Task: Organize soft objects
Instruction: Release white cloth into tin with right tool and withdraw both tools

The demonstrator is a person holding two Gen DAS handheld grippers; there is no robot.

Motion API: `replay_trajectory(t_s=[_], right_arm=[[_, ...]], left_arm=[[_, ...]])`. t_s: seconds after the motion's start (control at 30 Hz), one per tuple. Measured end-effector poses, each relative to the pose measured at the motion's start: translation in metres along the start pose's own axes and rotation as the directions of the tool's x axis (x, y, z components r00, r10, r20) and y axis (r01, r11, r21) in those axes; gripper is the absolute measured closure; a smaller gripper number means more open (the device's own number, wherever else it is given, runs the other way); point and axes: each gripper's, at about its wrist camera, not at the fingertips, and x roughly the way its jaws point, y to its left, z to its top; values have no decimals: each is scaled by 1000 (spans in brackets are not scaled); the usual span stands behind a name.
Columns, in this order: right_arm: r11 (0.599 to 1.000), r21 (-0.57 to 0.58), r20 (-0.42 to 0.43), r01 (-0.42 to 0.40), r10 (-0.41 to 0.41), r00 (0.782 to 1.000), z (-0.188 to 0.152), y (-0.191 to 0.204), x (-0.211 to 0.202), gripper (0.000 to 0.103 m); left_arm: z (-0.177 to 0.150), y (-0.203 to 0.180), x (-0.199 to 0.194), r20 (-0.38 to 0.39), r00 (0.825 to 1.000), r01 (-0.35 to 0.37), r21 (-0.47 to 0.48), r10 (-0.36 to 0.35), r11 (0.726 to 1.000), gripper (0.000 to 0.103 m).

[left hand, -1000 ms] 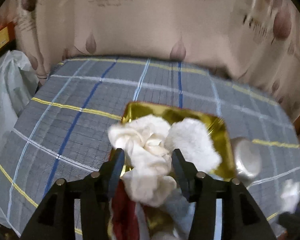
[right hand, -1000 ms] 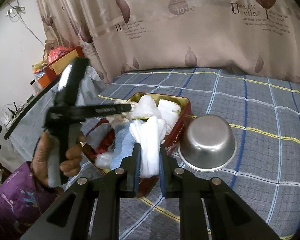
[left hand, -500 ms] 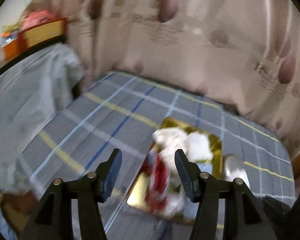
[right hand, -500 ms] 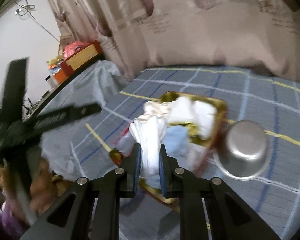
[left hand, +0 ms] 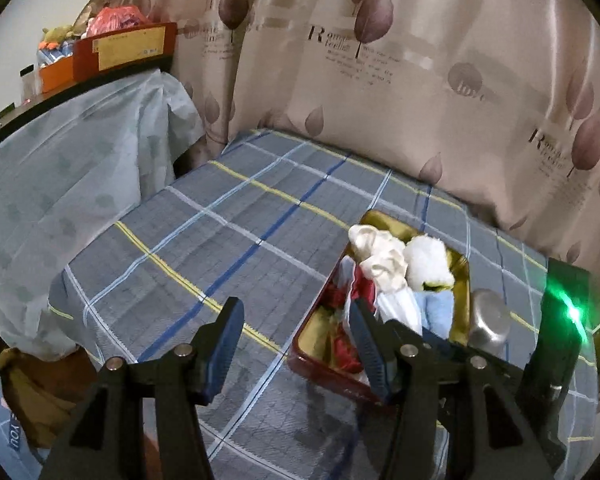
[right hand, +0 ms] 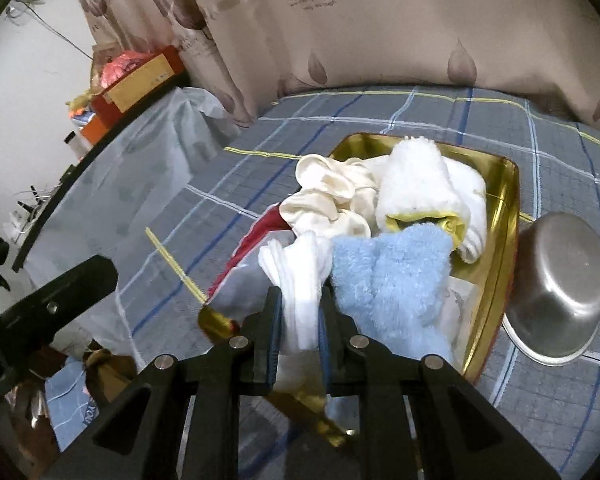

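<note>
Right gripper (right hand: 299,320) clenched on white cloth (right hand: 300,276), long axis running up from the jaws, hanging over tin (right hand: 504,216) beside blue towel (right hand: 392,276). Left gripper (left hand: 296,344) released, empty, left of tin.

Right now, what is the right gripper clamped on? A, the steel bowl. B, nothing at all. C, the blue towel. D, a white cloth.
D: in the right wrist view the right gripper has both pads pressed on a white cloth, with the blue towel lying beside it and the steel bowl apart outside the tin.
</note>
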Motion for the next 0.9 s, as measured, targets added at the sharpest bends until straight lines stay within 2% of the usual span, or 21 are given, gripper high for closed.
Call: replay_trajectory(t_s=[0.13,0.3,0.43,0.53,0.6,0.67,0.9], right_arm=[[1000,7,-16,30,-30,999,0,-5,14,88],[998,-16,-7,54,-54,998,-1,-3,21,88],[996,-59,15,71,-71,997,-2,4,18,82],[992,-93,47,87,-83,995,-3,10,9,73],[988,-108,86,111,-102,991,-4,15,-1,61],[983,-121,134,135,-119,984,-6,18,-15,44],[963,-153,261,223,-179,949,-14,26,-59,29]], left_arm=[[-1,4,7,-21,1000,-6,-5,6,1000,47],[0,6,6,-1,1000,-23,3,23,1000,47],[-1,4,6,9,999,-33,23,33,999,47],[-3,4,7,8,1000,-30,33,30,999,47],[-4,2,8,3,1000,-29,41,28,999,47],[-5,-1,9,1,999,-34,57,34,998,47],[-9,-6,2,43,999,-5,78,1,997,47]])
